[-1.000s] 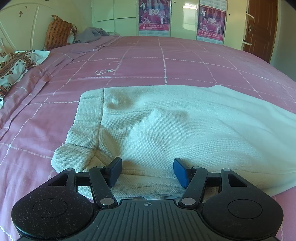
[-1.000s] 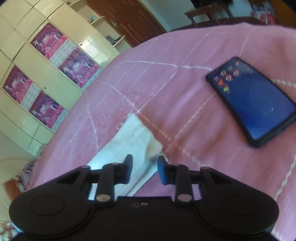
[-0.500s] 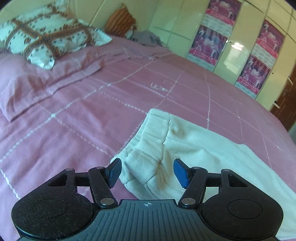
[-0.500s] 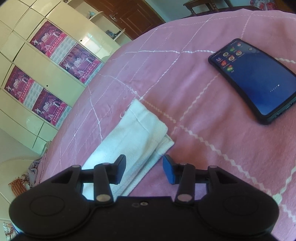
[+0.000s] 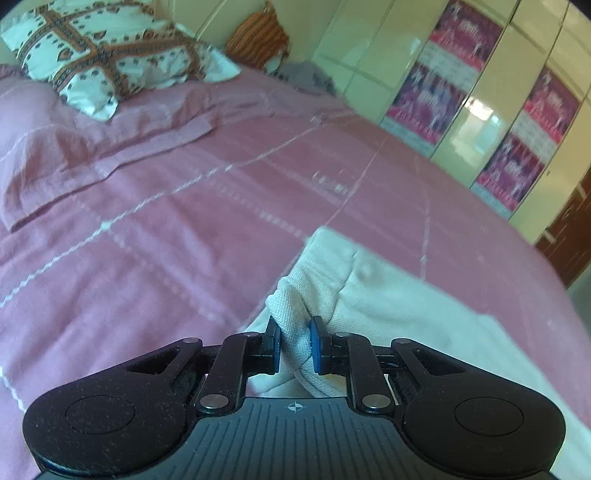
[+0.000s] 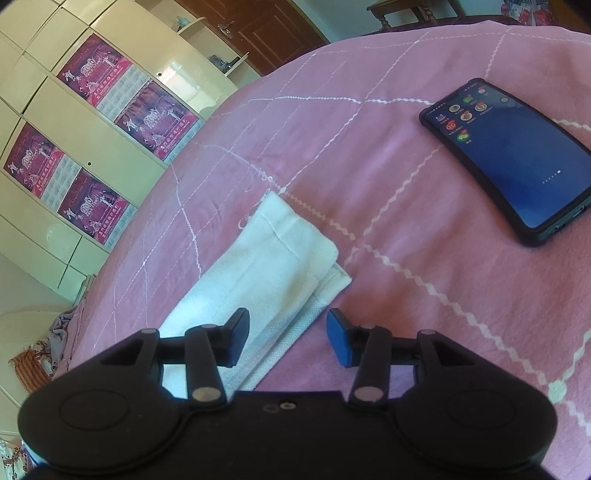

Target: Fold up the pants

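Cream-white pants [image 5: 388, 295] lie flat on the pink bedspread [image 5: 166, 221]. In the left wrist view my left gripper [image 5: 294, 345] is shut on a bunched corner of the waistband, which stands up between the blue pads. In the right wrist view the leg hems [image 6: 288, 251] lie stacked on the bed. My right gripper [image 6: 286, 341] is open just above the near edge of the leg, one finger over the cloth, the other over the bedspread.
A dark phone [image 6: 509, 158] with a lit screen lies on the bed right of the hems. Patterned pillows [image 5: 103, 55] sit at the head of the bed. Cream wardrobes with pink posters [image 5: 517, 122] and a brown door [image 6: 258, 29] stand beyond.
My left gripper has closed on the waistband corner, which was loose between open jaws before. My right gripper has opened wider and drawn back a little along the leg.
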`<state>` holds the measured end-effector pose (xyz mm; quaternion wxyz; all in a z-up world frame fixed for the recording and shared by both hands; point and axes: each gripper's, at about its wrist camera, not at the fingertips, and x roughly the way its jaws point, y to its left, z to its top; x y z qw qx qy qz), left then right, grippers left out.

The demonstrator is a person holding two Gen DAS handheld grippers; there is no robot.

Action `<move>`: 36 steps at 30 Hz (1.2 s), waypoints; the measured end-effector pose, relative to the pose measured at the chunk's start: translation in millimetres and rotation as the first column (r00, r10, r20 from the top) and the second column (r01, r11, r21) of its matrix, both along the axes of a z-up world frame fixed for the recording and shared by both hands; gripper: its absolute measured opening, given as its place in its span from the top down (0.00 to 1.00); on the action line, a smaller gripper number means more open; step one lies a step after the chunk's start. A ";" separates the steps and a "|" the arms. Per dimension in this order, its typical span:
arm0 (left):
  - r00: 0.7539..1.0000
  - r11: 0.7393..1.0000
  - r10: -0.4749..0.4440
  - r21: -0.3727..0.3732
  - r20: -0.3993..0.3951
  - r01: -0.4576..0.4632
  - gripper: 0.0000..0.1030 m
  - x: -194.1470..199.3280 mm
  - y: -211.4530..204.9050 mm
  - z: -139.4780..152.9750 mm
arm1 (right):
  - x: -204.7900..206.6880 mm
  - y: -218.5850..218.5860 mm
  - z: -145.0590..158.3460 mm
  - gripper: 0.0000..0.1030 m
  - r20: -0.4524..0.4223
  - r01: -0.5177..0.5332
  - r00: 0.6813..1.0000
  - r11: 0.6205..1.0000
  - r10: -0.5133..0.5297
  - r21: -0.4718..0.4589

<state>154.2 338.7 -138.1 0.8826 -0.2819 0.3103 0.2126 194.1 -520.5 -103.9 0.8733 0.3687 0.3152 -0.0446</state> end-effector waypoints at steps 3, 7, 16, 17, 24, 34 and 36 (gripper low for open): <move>1.000 1.000 0.011 -0.018 0.024 -0.011 0.84 -5.7 0.6 -7.3 | -2.0 -4.1 -3.5 0.54 0.007 0.009 1.000 1.000 -0.009 0.028; 0.999 1.000 0.006 -0.015 0.033 -0.005 0.80 -6.7 -3.2 -2.5 | -4.8 -13.4 -7.8 0.52 0.033 0.023 0.999 0.996 -0.027 0.090; 0.987 0.983 -0.100 0.138 -0.124 0.117 0.49 6.4 -33.1 -3.7 | 5.7 -20.8 -26.7 0.52 0.079 0.025 0.996 0.976 -0.043 0.216; 0.987 0.983 -0.094 0.143 -0.128 0.113 0.47 7.3 -34.4 -7.3 | 10.5 -18.8 -27.0 0.52 0.073 0.026 0.996 0.978 -0.042 0.209; 0.990 0.989 -0.079 0.119 -0.116 0.093 0.45 3.3 -31.4 -11.3 | 13.6 -5.1 17.3 0.95 0.185 -0.033 0.982 0.999 0.034 -0.012; 0.995 0.974 -0.073 0.210 -0.063 0.085 0.45 -12.9 -49.7 13.3 | 17.1 -13.5 -15.6 0.92 0.031 0.017 0.999 1.000 -0.017 0.005; 0.992 0.956 -0.101 0.268 -0.075 0.118 0.45 -15.3 -60.8 18.4 | 20.1 -9.8 -10.6 0.92 0.011 0.005 1.000 1.000 -0.005 -0.029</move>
